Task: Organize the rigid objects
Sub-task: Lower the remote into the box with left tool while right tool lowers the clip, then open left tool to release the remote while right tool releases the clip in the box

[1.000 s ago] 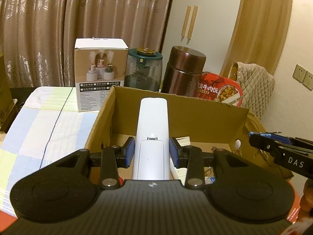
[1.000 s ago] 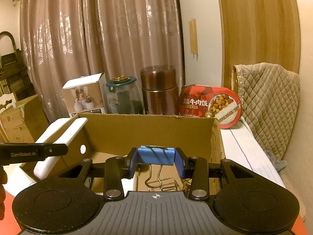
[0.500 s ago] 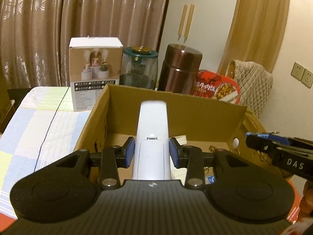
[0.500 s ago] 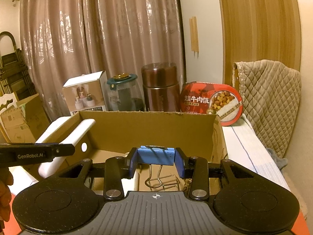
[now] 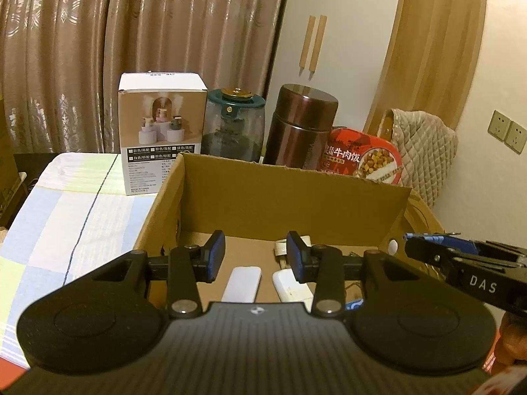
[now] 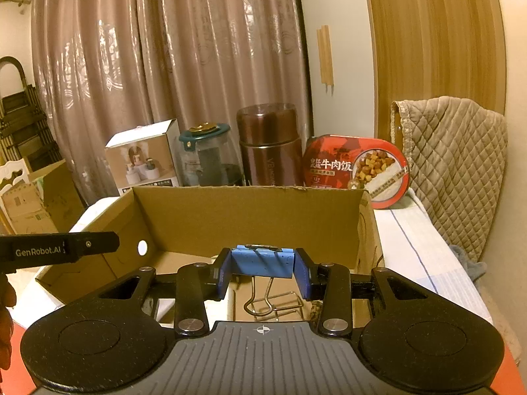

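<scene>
**Left gripper empty over the box, right gripper clamped on a blue clip**

The left gripper (image 5: 256, 256) hangs over the near edge of the cardboard box (image 5: 293, 194), tilted downward into it. Its jaws are opening and nothing sits between its blue pads (image 5: 215, 255); the gap shows only the box floor. Below that gap the white remote (image 5: 242, 284) lies flat on the bottom of the box, its long side running away from the camera. Just to its right lies a second white device (image 5: 291, 288), partly hidden by the right-hand finger.

The right gripper (image 6: 262, 271) is likewise angled down over the box, from the opposite side. Its pads press on the two ends of a blue binder clip (image 6: 262, 261), which is held clear above the box floor with its wire handles (image 6: 263, 299) hanging below. From the left wrist view this gripper shows at the right edge, the clip's blue edge just visible at its tip above the box's right wall. A little of the person's hand (image 5: 509, 339) shows behind it.

Behind the box stand a white product carton (image 5: 159, 131), a glass jar with a green lid (image 5: 234, 121), a brown metal flask (image 5: 301, 125) and a red meal pack (image 5: 362, 156) leaning upright. The box rests on a checked cloth (image 5: 66, 210).
</scene>
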The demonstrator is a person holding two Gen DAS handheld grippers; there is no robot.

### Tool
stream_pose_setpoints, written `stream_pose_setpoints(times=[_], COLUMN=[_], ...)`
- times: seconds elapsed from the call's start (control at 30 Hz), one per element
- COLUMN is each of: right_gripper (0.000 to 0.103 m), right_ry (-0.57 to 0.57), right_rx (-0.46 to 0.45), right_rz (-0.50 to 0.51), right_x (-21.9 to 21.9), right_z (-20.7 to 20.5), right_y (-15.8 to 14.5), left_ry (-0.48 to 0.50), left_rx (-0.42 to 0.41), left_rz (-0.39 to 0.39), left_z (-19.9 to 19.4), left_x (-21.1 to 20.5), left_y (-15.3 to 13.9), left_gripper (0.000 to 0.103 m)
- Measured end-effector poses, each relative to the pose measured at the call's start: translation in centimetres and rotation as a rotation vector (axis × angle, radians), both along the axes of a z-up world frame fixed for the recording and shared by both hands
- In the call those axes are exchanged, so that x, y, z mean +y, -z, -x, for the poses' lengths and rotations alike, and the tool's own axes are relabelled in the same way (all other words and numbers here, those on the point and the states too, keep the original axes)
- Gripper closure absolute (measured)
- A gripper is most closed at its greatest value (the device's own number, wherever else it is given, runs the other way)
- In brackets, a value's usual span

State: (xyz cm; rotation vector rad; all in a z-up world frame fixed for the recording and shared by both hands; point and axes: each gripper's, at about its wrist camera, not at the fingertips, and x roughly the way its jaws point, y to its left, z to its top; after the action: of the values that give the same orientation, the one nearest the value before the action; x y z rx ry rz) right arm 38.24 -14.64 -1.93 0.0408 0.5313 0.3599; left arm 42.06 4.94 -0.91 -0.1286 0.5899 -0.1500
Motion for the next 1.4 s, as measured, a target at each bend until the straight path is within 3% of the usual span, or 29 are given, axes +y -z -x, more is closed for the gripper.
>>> stream_pose_setpoints(times=[0.9, 1.17, 1.33, 1.4], right_gripper=[0.066, 0.066, 0.066, 0.065], right_ry=[0.012, 0.042, 0.056, 0.048], right_rx=[0.008, 0.043, 0.051, 0.05], right_rz=[-0.011, -0.095, -0.097, -0.122], right_x=[-0.4, -1.7, -2.1, -2.3], right_z=[-0.2, -0.8, -1.0, -1.1], right_y=[0.1, 0.5, 0.6, 0.5], left_ry=[0.023, 0.022, 0.02, 0.016], left_rx=[0.018, 0.015, 0.015, 0.019], left_rz=[-0.015, -0.009, -0.007, -0.009], left_z=[0.4, 0.4, 0.3, 0.3], left_x=[-0.9, -0.9, -0.9, -0.9], left_y=[0.6, 0.3, 0.2, 0.2], left_gripper=[0.068, 0.068, 0.068, 0.064])
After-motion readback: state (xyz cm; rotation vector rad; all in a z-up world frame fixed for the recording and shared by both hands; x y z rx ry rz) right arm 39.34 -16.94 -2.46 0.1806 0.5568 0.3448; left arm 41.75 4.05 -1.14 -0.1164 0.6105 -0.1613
